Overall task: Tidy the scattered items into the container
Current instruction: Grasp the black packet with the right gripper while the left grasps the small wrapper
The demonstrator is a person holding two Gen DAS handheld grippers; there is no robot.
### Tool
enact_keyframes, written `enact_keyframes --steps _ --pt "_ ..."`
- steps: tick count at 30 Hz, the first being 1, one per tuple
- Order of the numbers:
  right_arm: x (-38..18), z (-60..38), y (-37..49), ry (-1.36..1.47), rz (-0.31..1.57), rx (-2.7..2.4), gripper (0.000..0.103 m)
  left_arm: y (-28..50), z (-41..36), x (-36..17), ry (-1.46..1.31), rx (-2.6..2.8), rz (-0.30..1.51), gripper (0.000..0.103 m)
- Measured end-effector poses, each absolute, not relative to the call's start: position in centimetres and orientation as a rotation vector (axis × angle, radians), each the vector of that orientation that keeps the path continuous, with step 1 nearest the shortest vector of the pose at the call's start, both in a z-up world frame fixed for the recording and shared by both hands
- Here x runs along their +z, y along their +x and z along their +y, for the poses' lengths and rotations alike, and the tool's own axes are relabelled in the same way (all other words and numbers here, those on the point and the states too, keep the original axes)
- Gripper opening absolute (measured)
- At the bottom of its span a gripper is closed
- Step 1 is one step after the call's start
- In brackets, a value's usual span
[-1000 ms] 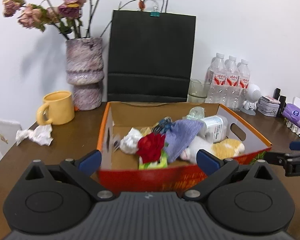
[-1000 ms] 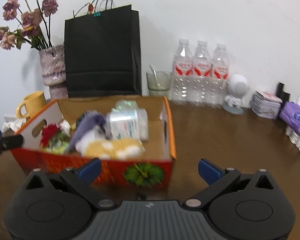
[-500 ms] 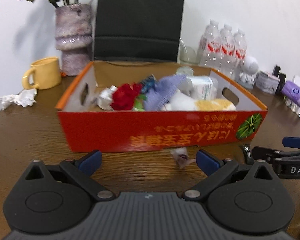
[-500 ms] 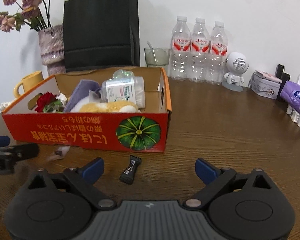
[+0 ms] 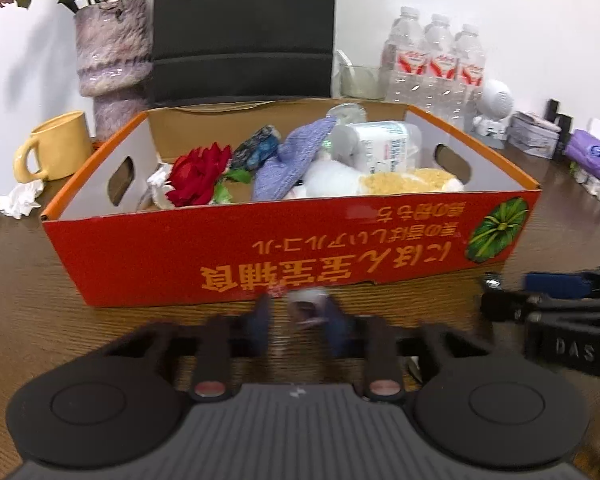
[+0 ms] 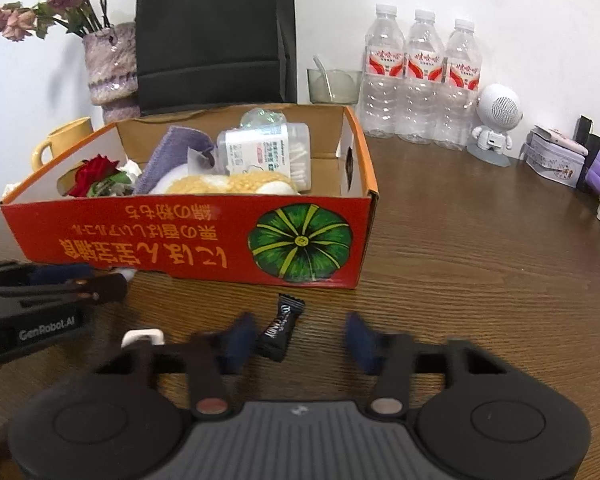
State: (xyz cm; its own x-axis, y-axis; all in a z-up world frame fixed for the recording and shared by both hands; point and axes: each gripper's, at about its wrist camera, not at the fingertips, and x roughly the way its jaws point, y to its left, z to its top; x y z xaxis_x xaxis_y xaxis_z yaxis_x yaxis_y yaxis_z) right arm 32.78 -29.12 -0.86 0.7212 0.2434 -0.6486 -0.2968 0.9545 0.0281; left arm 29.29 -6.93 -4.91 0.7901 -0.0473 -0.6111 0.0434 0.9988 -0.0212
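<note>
An orange cardboard box [image 5: 292,248] [image 6: 188,240] sits on the brown table and holds a red fabric rose [image 5: 198,172], a purple cloth [image 5: 288,160], a plush toy [image 5: 380,180] and a white plastic container [image 6: 264,152]. My left gripper [image 5: 300,320] is low in front of the box, its blurred fingers closing around a small clear candy wrapper [image 5: 306,310]. My right gripper [image 6: 300,336] is partly open. A black candy packet [image 6: 280,330] lies on the table against its left finger.
Behind the box stand a black paper bag [image 5: 244,28], a vase of dried flowers [image 5: 112,52], a yellow mug [image 5: 56,146], a glass [image 6: 334,84] and three water bottles [image 6: 422,76]. Crumpled tissue [image 5: 12,204] lies left. A white speaker [image 6: 496,120] and small boxes stand right.
Both grippers dropped low to the table in front of the box. Both sets of fingers have closed inward, the left around the clear wrapper, the right towards the black packet.
</note>
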Motion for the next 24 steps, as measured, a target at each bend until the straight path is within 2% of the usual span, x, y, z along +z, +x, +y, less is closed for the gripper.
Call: enact_keyframes --steps 1,7,24 --pt "-0.8 -29.2 32.7 -0.075 0.704 0.303 0.012 29.2 -7.0 -4.9 -0.005 -0.059 0.656 0.017" --pt "-0.6 -29.5 32.1 -0.043 0.687 0.324 0.007 28.6 -6.9 -4.8 -0.008 -0.101 0.639 0.017" --pt "0.6 -29.9 30.8 -0.023 0.632 0.343 0.001 27.6 -6.5 -4.3 -0.021 -0.134 0.617 0.017"
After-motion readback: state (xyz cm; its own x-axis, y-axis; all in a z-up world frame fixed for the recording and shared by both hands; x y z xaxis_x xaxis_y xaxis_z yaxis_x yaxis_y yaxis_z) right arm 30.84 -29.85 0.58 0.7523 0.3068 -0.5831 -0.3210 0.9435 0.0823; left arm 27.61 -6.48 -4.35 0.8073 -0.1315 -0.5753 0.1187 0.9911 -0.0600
